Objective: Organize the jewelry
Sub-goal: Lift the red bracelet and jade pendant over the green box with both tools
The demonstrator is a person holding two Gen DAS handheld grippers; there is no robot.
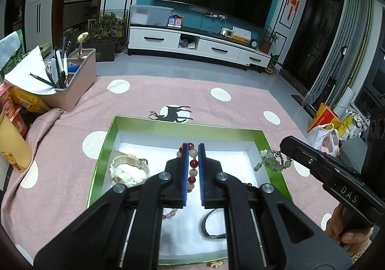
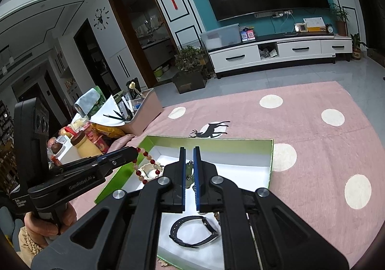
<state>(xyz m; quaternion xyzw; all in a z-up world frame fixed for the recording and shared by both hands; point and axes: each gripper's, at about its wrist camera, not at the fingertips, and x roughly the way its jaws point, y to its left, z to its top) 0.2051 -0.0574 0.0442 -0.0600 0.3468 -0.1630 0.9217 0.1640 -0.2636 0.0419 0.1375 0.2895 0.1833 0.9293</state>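
left claw (image 1: 193, 149): clenched on the red and pale bead bracelet (image 1: 192, 169); beads run down the slot between the blue pads, strand hangs over the box interior
right claw (image 2: 188, 153): clenched on the green jade piece (image 2: 189, 169), pinched between its blue pads; in the left view the same piece dangles off the claw tip at the box's right wall
box (image 1: 105, 147): green walls, white floor, open, lying on the pink cover directly below and ahead of both claws
cream watch (image 1: 128, 170): on the box floor, left of the left claw, near the left wall
black band (image 2: 192, 234): flat on the box floor under the right claw, near side; from the left claw it sits below and to the right
second pale bead strand (image 1: 169, 213): on the box floor, mostly hidden under the left claw's arms
small gold item (image 1: 215, 263): outside the box, just past its near wall, below the left claw; type unclear
hands: left hand (image 2: 48, 224) on the left claw's grip, right hand (image 1: 346, 226) on the right claw's grip
pink organizer (image 1: 77, 77): pens and paper in it, far left of both claws, well apart from the box
table cover (image 1: 240, 106): pink with white dots and a deer print just beyond the box's far wall
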